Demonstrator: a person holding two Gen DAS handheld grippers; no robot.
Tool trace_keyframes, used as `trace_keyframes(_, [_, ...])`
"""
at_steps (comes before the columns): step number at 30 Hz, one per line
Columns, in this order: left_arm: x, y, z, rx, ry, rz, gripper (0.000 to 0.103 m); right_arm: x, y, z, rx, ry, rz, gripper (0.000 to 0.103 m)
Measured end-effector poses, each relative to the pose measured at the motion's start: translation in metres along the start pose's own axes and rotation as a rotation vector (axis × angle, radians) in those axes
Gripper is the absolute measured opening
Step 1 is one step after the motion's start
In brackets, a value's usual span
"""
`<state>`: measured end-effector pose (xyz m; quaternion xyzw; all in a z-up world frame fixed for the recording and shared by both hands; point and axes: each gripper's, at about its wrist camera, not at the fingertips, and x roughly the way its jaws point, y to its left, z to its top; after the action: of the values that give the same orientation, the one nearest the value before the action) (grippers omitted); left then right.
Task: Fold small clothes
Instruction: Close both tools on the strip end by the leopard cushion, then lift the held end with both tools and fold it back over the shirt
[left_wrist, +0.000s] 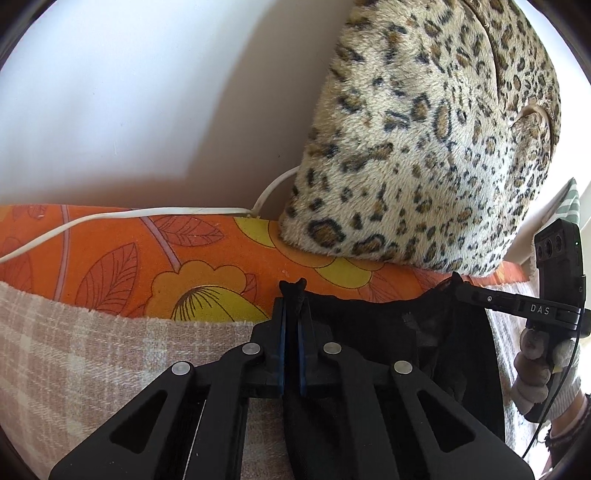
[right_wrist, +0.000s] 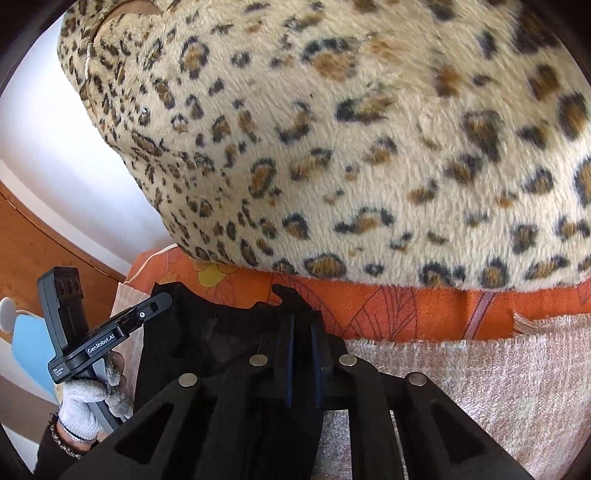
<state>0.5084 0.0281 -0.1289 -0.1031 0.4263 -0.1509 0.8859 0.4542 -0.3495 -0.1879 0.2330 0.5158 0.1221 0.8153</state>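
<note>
Both grippers, left gripper (left_wrist: 293, 291) and right gripper (right_wrist: 301, 314), pinch a black garment (left_wrist: 388, 332), jaws closed on its edge; keep corners level while folding.

This is a home, most likely a bedroom. A big leopard-print pillow (left_wrist: 424, 140) leans against a plain white wall (left_wrist: 129, 92), resting on an orange sheet (left_wrist: 155, 258) printed with yellow flowers and leaves. In front of the pillow lies a pinkish woven blanket (left_wrist: 92, 369) (its frayed edge crosses the sheet). A white cable (left_wrist: 110, 218) trails along the wall to the pillow's left. Further left of the pillow, in the right wrist view, stands curved wooden furniture (right_wrist: 40, 243).
</note>
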Motion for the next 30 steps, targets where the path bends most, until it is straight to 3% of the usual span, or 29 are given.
trace_keyframes(8, [-0.02,-0.01,0.004,0.026,-0.055,-0.04,0.003,-0.026,0.016,0.003,-0.035,-0.055,0.012,0.003])
trace_keyframes(16, [-0.068,-0.028,0.004,0.051,-0.101,-0.077,0.003,-0.073,0.045,-0.002,-0.065,-0.093,0.05,0.003])
trace_keyframes(30, [-0.164,-0.066,-0.045,0.092,-0.139,-0.1,0.003,-0.159,0.104,-0.071,-0.1,-0.139,0.075,0.003])
